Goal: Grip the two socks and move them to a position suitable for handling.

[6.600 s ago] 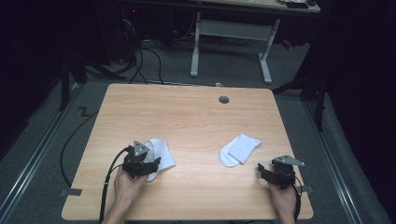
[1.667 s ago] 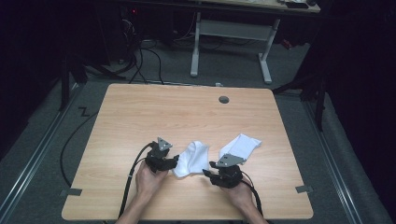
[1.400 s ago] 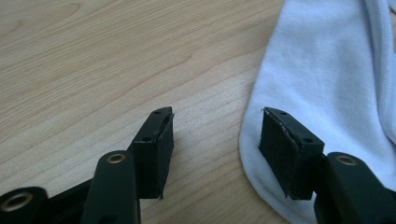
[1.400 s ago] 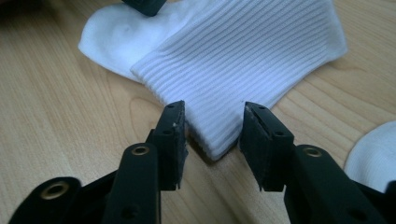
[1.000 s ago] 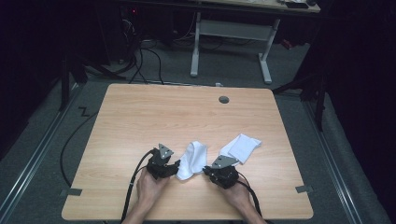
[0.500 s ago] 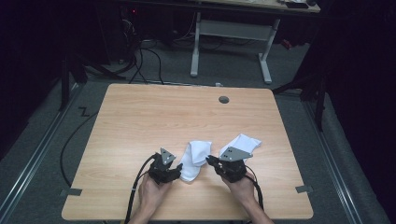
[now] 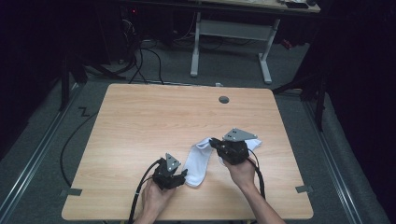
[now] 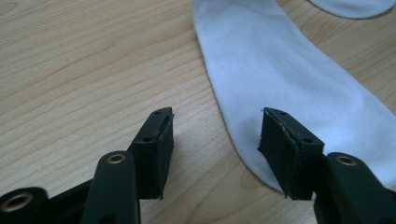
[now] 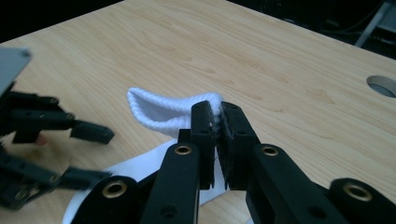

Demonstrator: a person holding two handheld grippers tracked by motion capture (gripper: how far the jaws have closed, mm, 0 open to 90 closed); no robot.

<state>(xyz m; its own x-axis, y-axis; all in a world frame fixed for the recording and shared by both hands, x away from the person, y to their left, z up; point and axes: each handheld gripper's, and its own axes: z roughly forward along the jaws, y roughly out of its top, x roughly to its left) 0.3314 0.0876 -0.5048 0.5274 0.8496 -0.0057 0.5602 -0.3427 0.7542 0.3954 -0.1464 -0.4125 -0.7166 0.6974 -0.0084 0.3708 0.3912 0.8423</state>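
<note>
Table [image 7: 140,116] of pale wood stands on grey carpet in a dark room. Right claw [image 9: 217,116] pinches a white sock's [image 7: 198,161] cuff; left claw [image 8: 215,140] gapes over its toe. A second sock [image 7: 254,143] lies mostly hidden behind the right claw.

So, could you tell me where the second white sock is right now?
In the high view the second sock lies on the table right of centre, mostly hidden behind the right gripper, which pinches the cuff of the first sock.

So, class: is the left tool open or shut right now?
Open. In the left gripper view, the left tool has its jaws standing well apart above the table, one pad over the white sock's edge, nothing pinched between them.
</note>
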